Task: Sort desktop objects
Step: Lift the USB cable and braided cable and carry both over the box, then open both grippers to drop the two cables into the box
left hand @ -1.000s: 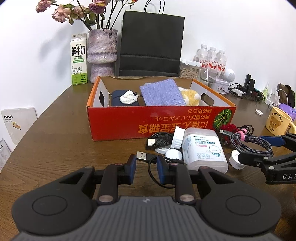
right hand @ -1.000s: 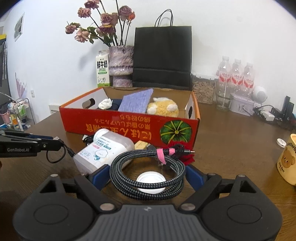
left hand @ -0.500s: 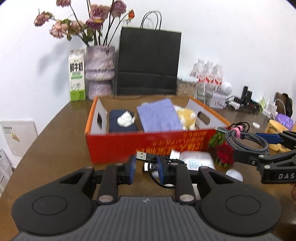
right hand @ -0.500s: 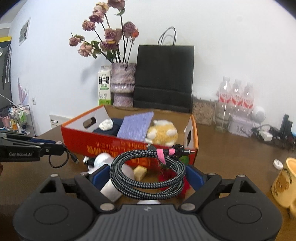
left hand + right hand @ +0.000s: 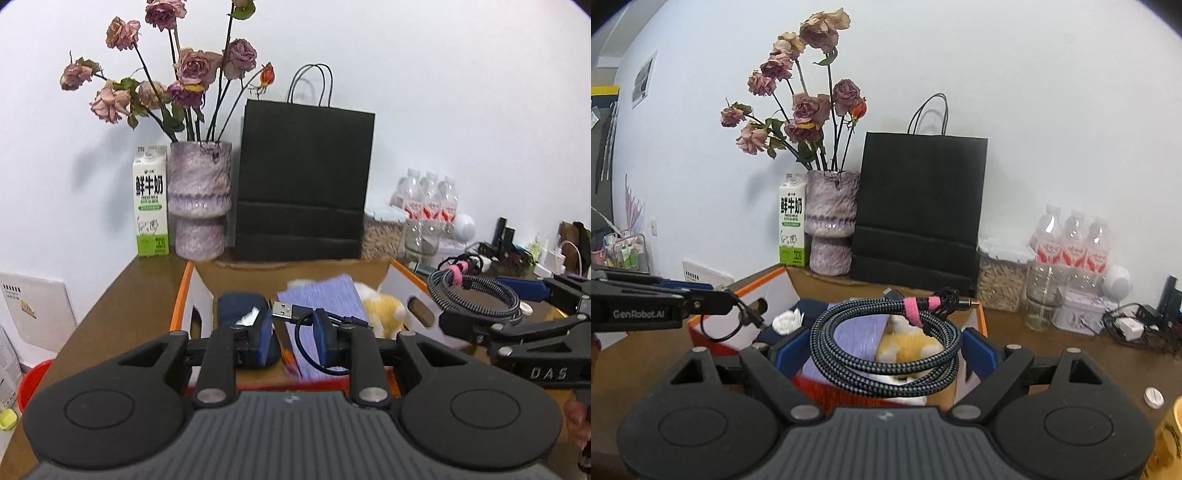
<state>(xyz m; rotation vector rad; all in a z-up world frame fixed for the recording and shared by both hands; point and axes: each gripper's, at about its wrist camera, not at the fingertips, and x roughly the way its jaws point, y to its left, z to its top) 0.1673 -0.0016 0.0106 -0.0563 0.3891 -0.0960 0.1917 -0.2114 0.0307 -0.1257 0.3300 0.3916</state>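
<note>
Background: black paper bag (image 5: 304, 184) upright against wall, vase of dried roses (image 5: 199, 199) left of it, milk carton (image 5: 150, 201) beside vase, water bottles (image 5: 1071, 240) far right

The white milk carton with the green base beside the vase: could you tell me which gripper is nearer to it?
Left. The left gripper, shut on a thin black USB cable, is on the carton's side of the orange box; the right gripper, holding the braided cable coil, is farther right.

milk carton (image 5: 150, 201) left of vase (image 5: 199, 199), bag (image 5: 304, 181) right
</note>
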